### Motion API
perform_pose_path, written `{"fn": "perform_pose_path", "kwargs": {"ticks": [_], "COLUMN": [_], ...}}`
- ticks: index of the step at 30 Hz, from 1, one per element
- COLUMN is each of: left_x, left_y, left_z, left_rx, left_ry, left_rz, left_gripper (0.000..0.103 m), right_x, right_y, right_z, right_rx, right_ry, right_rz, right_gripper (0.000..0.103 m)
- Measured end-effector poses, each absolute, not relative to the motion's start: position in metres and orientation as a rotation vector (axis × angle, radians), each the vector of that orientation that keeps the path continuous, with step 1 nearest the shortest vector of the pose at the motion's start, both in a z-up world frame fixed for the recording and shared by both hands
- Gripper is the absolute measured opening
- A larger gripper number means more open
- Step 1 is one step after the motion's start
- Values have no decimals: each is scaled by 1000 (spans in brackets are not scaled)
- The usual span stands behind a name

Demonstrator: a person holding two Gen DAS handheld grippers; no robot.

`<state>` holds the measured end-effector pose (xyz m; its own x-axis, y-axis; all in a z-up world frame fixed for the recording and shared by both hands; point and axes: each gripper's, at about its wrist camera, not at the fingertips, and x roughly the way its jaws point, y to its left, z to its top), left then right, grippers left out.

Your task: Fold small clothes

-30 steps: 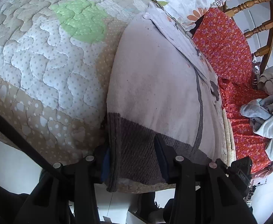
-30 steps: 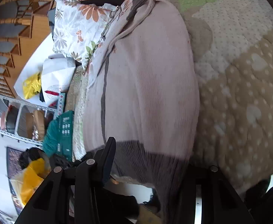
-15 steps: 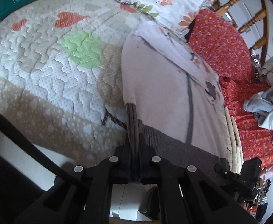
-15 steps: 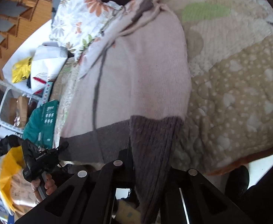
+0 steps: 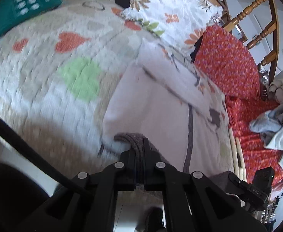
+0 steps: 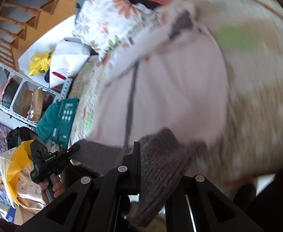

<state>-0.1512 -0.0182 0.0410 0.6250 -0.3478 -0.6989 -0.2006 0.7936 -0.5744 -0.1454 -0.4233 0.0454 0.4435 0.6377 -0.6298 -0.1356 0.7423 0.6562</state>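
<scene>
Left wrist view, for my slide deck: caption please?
Left hand-held gripper shut on the pink sweater's grey ribbed hem, lifted off the heart-patterned quilt.

Hardly any readable text. Left gripper (image 6: 72, 150), seen from the right wrist cam: white lettering along its black body, too small and blurred to make out. Right gripper (image 5: 232, 177), seen from the left wrist cam: faint letters on its black body, maybe "DAS", not sure. Teal package (image 6: 66, 116): white icon grid and small print, illegible. Yellow bag (image 6: 40, 62): black print at its edge, cut off, unreadable. White bag (image 6: 68, 61): red mark, no legible words.
</scene>
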Motion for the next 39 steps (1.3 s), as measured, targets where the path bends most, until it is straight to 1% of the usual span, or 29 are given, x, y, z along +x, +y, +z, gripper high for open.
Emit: {"fn": "perform_pose_path", "kwargs": {"ticks": [5,9,13,17,21,23,24,25,26,27,28,29,36,39], "left_x": [-71,-3,47,88,120,128,130,132,132,132,131,129,123,116], "left_y": [-23,-17,-23,-27,-22,-16,-14,-11,-8,-6,-4,-2,1,3], "left_z": [72,74,62,40,19,12,11,10,12,14,16,18,20,22], "left_rx": [-618,-605,-570,-547,-562,-615,-637,-660,-673,-681,-689,-697,-706,-703], "left_ry": [836,817,833,878,905,905,900,890,877,863,847,835,871,885], "left_rz": [-57,-34,-2,19,32,46,50,57,69,83,95,102,92,90], "left_gripper": [3,3,3,4,4,6,9,19,26,39,44,45,47,51], "right_x": [-69,-8,49,87,114,125,130,134,137,138,138,137,134,130], "right_y": [-422,-423,-419,-413,-421,-427,-429,-432,-436,-438,-440,-444,-453,-449], "right_z": [78,83,69,55,37,32,30,29,30,32,35,39,51,56], "right_rx": [557,581,561,520,566,596,600,598,584,569,551,540,520,491], "right_ry": [900,877,925,949,961,951,941,930,915,901,874,842,814,809], "right_rz": [492,455,392,347,329,336,332,329,309,286,251,223,178,170], "right_gripper": [4,5,5,5,6,7,7,10,19,43,57,75,76,76]}}
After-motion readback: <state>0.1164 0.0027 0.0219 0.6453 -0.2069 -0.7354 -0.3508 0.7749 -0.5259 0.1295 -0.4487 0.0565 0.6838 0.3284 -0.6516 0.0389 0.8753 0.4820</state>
